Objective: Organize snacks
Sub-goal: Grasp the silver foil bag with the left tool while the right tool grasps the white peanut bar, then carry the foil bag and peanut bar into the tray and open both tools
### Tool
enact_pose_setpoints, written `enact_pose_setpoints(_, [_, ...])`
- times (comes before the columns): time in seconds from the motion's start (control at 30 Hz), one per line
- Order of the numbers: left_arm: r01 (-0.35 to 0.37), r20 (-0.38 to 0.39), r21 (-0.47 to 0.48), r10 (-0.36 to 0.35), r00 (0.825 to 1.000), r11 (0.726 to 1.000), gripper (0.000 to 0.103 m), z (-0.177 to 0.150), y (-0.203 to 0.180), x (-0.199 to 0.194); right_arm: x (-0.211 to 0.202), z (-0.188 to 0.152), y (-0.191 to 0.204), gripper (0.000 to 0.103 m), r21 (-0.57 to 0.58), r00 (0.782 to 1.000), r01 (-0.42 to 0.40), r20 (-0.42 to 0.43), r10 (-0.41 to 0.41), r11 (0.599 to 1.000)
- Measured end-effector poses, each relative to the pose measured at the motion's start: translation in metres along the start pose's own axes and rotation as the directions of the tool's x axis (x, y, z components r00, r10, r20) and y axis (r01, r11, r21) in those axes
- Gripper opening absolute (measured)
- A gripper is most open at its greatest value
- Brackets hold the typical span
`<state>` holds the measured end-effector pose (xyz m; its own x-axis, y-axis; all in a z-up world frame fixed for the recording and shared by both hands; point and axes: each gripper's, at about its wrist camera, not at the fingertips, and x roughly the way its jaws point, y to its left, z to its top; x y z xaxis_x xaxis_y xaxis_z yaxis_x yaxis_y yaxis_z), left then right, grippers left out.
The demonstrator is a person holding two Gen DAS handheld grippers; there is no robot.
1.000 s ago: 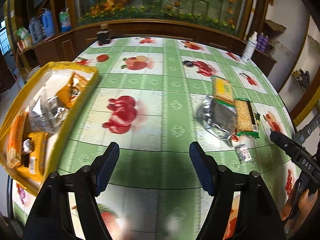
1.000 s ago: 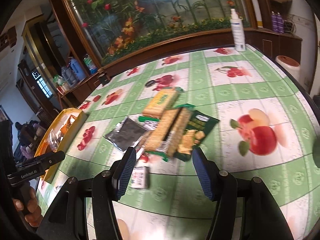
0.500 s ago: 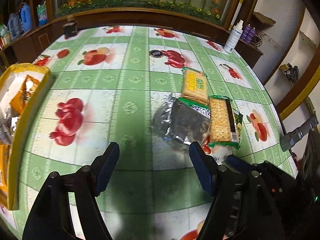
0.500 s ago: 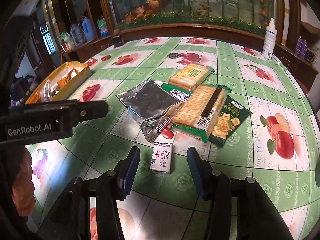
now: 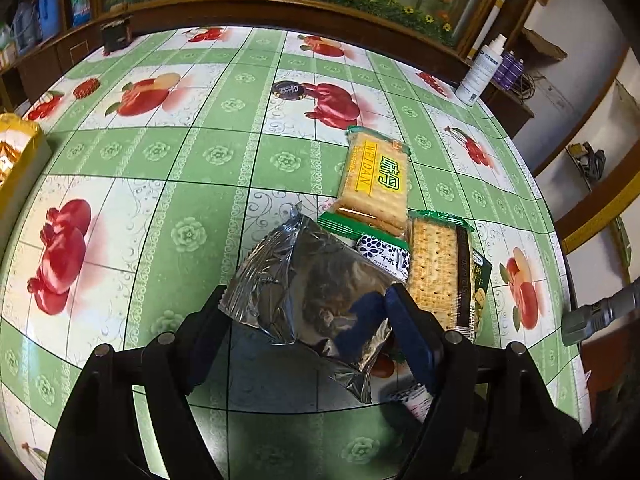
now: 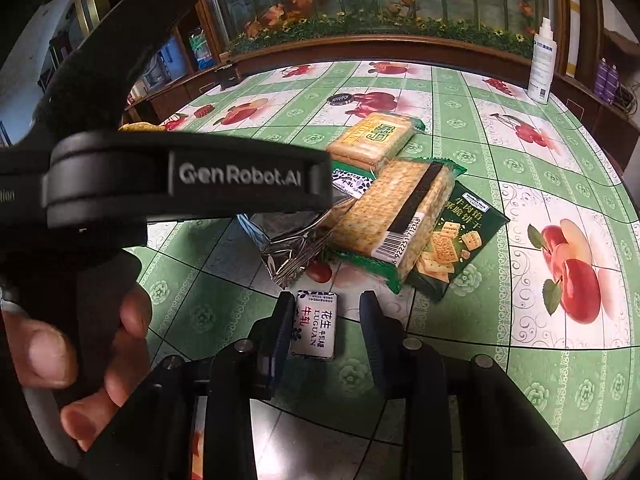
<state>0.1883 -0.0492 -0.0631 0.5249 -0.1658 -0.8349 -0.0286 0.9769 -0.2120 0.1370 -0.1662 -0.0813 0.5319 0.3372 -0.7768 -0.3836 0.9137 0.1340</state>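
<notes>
Right gripper now closing around LUGUAN candy, WEIDAN crackers beyond

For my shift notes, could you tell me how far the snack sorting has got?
Done: some snacks sit in the yellow tray. In hand: right gripper closing around the small candy; left gripper open over the foil bag. Left: three cracker packs.

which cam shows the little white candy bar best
The right wrist view: the small white candy lies whole between the closing right gripper fingers, label readable. In the left wrist view only its edge peeks out behind that gripper's right finger.
</notes>
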Motion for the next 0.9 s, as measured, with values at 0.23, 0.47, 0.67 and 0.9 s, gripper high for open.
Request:
enact_pose_setpoints(0.23, [0.073,0.025,0.043,-0.074,0.997,0.996,0.035,0.002,0.024,-0.018,0.000,0.001,-0.002,0.020,-0.001,1.000,0.008,0.002,-0.008,1.000])
enact_pose_setpoints(0.47, [0.149,0.025,0.041,-0.150,0.988,0.988,0.025,-0.007,0.044,-0.031,-0.006,-0.002,-0.001,0.020,0.001,1.000,0.000,0.016,0.000,1.000])
enact_pose_setpoints(0.67, [0.187,0.044,0.077,-0.190,0.981,0.979,0.019,-0.017,0.047,-0.048,-0.012,-0.004,-0.001,0.020,0.013,1.000,-0.015,0.025,0.015,1.000])
enact_pose_setpoints(0.9, [0.200,0.088,0.079,-0.206,0.974,0.977,0.012,-0.027,0.059,-0.072,-0.019,-0.001,0.001,0.020,0.023,0.998,-0.034,0.051,0.032,0.999])
